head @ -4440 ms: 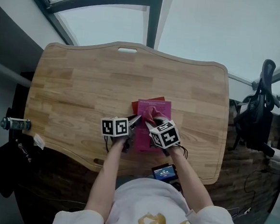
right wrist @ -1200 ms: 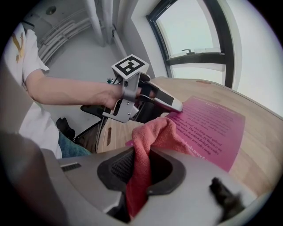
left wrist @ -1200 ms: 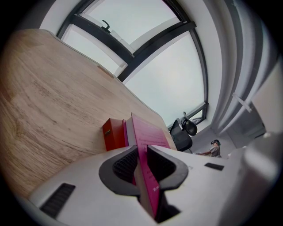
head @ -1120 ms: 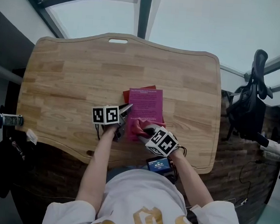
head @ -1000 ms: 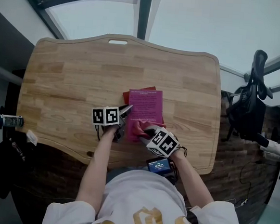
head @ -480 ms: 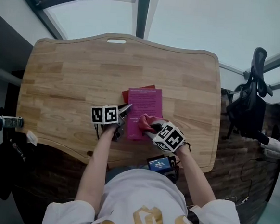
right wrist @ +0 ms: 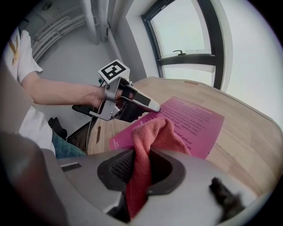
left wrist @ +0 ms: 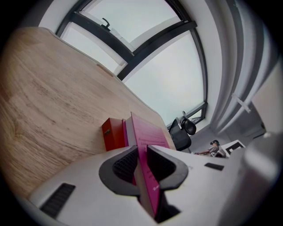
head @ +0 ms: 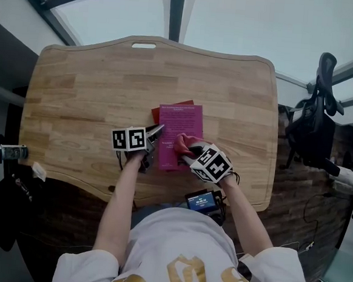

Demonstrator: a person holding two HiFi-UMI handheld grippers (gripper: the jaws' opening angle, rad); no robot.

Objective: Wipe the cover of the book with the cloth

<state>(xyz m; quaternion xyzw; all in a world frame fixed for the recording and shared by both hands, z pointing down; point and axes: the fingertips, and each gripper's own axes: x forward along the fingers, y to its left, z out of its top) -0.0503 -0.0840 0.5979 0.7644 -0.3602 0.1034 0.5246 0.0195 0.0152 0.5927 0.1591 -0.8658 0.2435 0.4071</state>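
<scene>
Clamped with the left gripper's (head: 158, 130) jaws on the magenta book (head: 181, 122), pinching cover and pages at its 8 o'clock edge. Clenched with the right gripper's (head: 191, 152) jaws on a bunched pink cloth (head: 184, 143), draped onto the cover just past its middle toward 5 o'clock. Lies flat, that book, a little toward 6 o'clock from the desk's (head: 76, 99) centre.

Hold the left clamp firm so nothing slides. Flatten the cloth, then sweep long overlapping strokes from 6 toward 12 o'clock, right out to the 3 o'clock edge.

Can't judge how much cloth actually presses down from overhead. Can't read the cover print. Peeking out at 11 o'clock beneath the book: something red (left wrist: 112, 134), book or box, can't tell.
</scene>
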